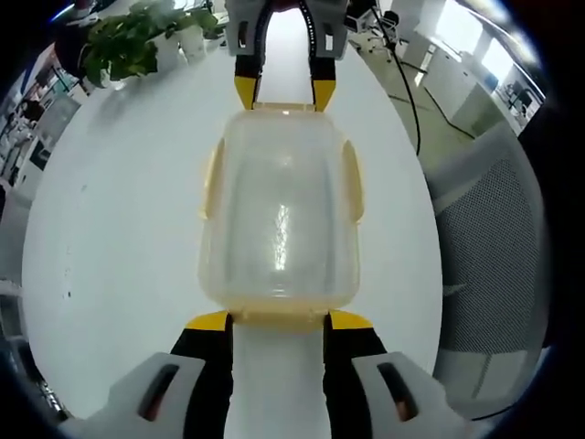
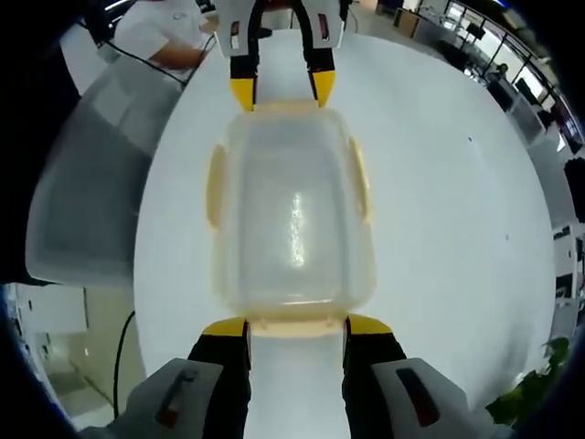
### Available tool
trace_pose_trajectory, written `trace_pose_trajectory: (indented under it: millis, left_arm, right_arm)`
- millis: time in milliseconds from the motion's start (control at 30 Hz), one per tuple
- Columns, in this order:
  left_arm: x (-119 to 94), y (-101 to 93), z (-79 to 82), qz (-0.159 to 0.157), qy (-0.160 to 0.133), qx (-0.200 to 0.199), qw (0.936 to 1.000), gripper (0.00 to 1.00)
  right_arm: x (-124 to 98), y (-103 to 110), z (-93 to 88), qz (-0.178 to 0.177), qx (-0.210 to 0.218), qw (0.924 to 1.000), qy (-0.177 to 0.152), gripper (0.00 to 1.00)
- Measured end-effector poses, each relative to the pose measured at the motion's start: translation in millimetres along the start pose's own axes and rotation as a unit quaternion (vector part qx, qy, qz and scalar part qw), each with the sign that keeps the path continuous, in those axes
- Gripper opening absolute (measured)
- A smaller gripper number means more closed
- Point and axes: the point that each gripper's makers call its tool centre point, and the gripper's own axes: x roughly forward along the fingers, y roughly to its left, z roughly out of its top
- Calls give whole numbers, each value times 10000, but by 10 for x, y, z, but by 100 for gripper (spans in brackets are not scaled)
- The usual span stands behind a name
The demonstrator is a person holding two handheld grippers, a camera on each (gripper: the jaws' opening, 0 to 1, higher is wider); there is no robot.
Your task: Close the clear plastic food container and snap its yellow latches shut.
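Observation:
A clear plastic container lies lengthwise on the white table with its lid on top. Yellow latches flare out along both long sides. I cannot tell if they are snapped. My left gripper is open at one short end, its yellow tips either side of that end's latch. At the opposite short end my right gripper is open in the same way, facing the left one.
Potted plants stand at the table's far edge. A grey mesh chair sits off the table beside a black cable. A person in a white shirt sits beyond another grey chair.

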Motion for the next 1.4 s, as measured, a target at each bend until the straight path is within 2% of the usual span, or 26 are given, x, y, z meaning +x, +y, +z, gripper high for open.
trace_pose_trajectory:
  millis: [567,1167,1400]
  left_arm:
    - [26,43,8,-6,13,166,9999,37]
    - [24,33,-3,14,92,244,9997,38]
    - [19,30,-36,70,299,692,9971,40]
  right_arm:
    - [0,23,-13,-34,151,9998,-114,37]
    - [0,27,-6,-28,-13,9999,-113,39]
    - [-25,19,2,-19,-41,10000,-84,41]
